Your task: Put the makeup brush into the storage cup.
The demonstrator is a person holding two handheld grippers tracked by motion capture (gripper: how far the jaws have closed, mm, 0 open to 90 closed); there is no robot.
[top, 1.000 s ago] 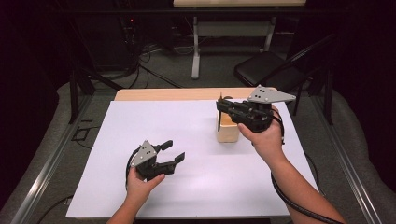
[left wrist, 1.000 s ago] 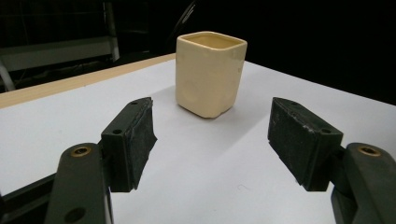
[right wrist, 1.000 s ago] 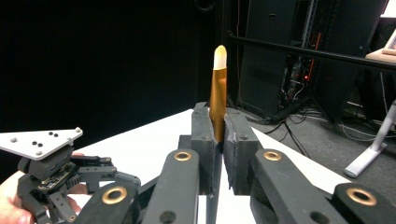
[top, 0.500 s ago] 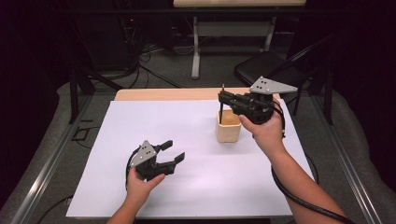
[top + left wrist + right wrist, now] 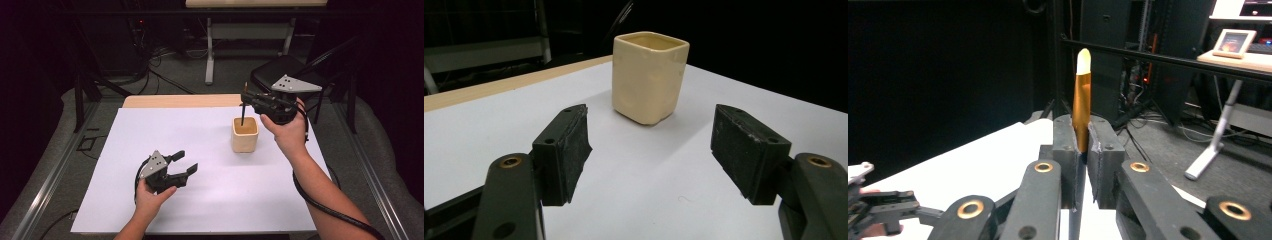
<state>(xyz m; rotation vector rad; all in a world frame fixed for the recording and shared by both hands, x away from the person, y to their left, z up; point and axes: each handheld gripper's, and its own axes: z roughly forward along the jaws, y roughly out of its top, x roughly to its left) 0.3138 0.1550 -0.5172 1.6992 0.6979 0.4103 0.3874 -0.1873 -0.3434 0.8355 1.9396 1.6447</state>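
Two grippers are in your hands, and they are well apart. Your right gripper is raised above the table and clenched on a pen. In the right gripper view its orange barrel with a pale tip stands upright out of the closed jaws. In the high view the dark lower part of the pen hangs straight down from that gripper, its end at the mouth of the cream cup; whether it touches the cup's inside you cannot tell. The cup stands upright on the white sheet, directly below your right gripper.

Your left gripper sits low over the sheet on the near side, released, with its jaws spread wide and nothing between them. In the left gripper view the cup stands ahead of that gripper, centred between the two pads but well beyond them, not touching either one.
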